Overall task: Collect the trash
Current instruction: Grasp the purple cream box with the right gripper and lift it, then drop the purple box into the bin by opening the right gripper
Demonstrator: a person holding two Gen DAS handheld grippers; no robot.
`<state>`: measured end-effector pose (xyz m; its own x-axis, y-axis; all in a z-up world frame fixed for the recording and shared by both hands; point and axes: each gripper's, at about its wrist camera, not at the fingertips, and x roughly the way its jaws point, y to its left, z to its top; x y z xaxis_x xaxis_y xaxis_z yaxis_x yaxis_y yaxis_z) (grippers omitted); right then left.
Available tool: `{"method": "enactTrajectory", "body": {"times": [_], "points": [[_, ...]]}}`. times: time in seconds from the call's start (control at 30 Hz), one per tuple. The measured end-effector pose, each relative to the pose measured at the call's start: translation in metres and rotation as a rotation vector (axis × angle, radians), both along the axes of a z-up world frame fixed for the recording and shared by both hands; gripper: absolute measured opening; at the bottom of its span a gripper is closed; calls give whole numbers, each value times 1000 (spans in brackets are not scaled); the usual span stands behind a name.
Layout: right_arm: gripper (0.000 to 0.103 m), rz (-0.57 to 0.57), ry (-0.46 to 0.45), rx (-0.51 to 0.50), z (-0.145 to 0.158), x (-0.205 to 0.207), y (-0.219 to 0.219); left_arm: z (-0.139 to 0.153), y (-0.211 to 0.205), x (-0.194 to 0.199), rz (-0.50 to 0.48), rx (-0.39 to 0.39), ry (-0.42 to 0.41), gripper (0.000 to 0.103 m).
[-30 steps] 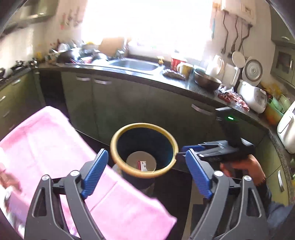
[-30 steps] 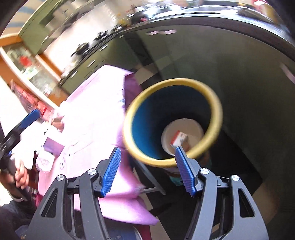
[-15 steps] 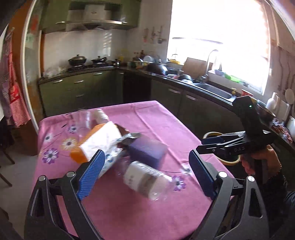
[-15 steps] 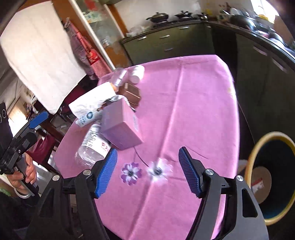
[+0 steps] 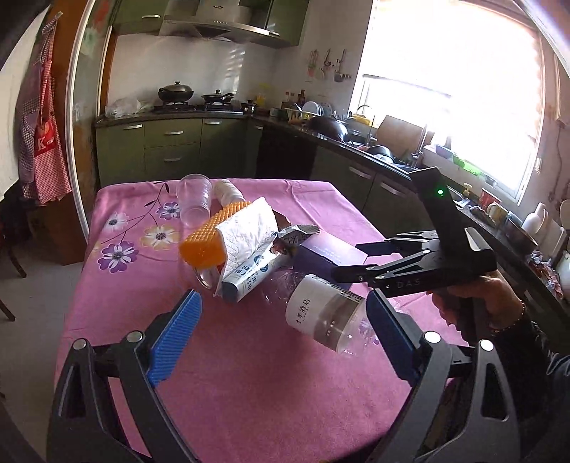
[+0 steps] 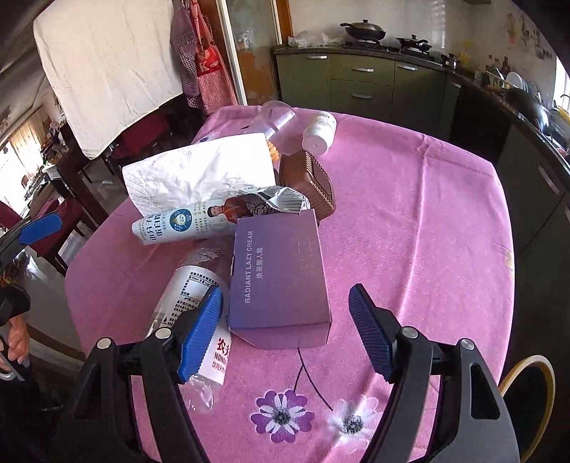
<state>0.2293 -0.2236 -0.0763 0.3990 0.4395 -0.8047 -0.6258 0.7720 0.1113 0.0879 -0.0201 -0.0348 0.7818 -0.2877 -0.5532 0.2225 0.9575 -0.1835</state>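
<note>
Box lies between the spread right tongs.

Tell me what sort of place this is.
A home kitchen with a dining table: gas stove with pans, range hood, green cabinets, and a pink floral tablecloth strewn with trash.

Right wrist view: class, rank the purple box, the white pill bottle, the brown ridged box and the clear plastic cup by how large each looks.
1. purple box, nearest the camera, so flattered
2. brown ridged box
3-4. clear plastic cup and white pill bottle: too alike to rank
</note>
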Motion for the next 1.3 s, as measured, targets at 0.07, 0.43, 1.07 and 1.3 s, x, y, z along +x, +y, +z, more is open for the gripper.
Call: {"method": "enactTrajectory", "body": {"times": [0.07,0.43,1.07,1.3], "points": [[73,9,14,3,-5,6,6,-3,2,2,2,-6,8,89],[54,0,36,14,-13,12,-4,-12,-3,8,-8,-2,40,89],[54,-541,-56,68,40,-30,-229,-11,-9,5,-26,11,30,89],[54,-818,87,-41,-27,-5,-335,-10,-18,6,-37,19,41,89]]}}
